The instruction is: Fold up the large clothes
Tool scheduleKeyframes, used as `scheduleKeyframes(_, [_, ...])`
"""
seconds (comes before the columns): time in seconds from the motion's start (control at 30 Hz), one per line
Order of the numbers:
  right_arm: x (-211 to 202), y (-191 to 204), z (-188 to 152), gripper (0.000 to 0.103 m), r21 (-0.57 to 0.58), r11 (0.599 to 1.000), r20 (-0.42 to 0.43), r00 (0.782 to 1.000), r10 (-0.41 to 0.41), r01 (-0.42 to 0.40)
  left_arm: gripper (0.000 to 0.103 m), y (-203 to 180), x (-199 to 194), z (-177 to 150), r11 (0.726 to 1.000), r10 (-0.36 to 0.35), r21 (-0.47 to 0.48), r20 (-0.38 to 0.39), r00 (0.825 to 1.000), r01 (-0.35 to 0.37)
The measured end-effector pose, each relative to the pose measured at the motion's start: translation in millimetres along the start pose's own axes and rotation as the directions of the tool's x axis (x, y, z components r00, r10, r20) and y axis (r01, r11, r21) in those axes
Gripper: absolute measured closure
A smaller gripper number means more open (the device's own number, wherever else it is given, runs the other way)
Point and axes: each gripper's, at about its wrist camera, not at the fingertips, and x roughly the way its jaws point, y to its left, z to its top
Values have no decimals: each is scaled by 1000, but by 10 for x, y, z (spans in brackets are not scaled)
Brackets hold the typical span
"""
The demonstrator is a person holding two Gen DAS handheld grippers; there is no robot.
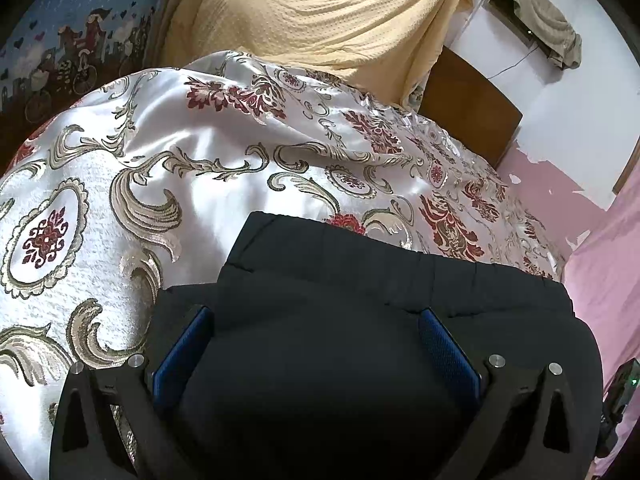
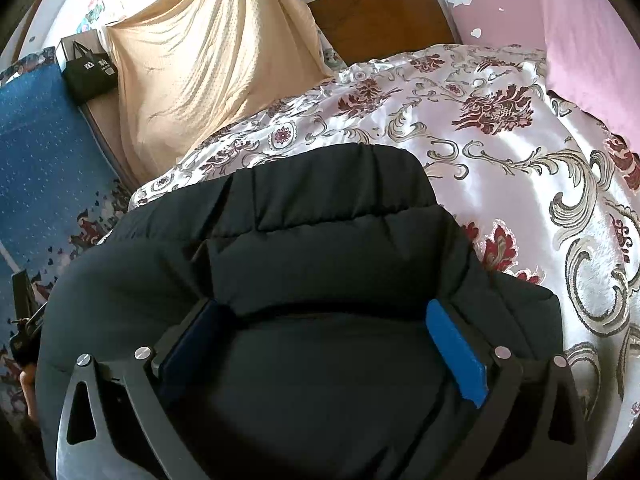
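Black padded jacket (image 1: 360,320): it lies on the floral satin bedspread (image 1: 160,152), bunched into a thick stack near the front edge of that bedspread, its quilted panels showing in both wrist views.

Left gripper (image 1: 316,344): the jaws stand wide apart, the blue pads (image 1: 180,356) on either side of a bulge of jacket fabric. Whether the pads press the fabric or merely flank it cannot be told. Right gripper (image 2: 320,340): likewise spread wide, with a quilted fold (image 2: 320,276) of the jacket (image 2: 320,216) lying just ahead of and between the fingers; no firm pinch is visible.

Step in hand, as judged: seating or flattening a fold of the jacket on the bedspread (image 2: 520,152).

Procedure for good execution:
1. Keep both grippers level with each other so the fold line runs straight across the jacket.
2. Take hold at a seam, not in mid-panel; the padding is thick and slippery fabric is likely to slide out of a shallow grip.
3. Press trapped air out toward the far side of the bedspread before releasing.
4. Avoid dragging the satin bedspread along with the jacket.

Containers: a black tote bag (image 2: 90,74) stands beyond the bedspread's left side, beside the beige curtain (image 2: 208,64). Its contents are not visible.
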Motion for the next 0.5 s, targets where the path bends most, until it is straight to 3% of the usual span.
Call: scheduleKeyframes(0.5, [-7,10,2,2,2,1000,4,1000,4,-4,0,45,29,-29,1000,-21,-12,0,1000,21])
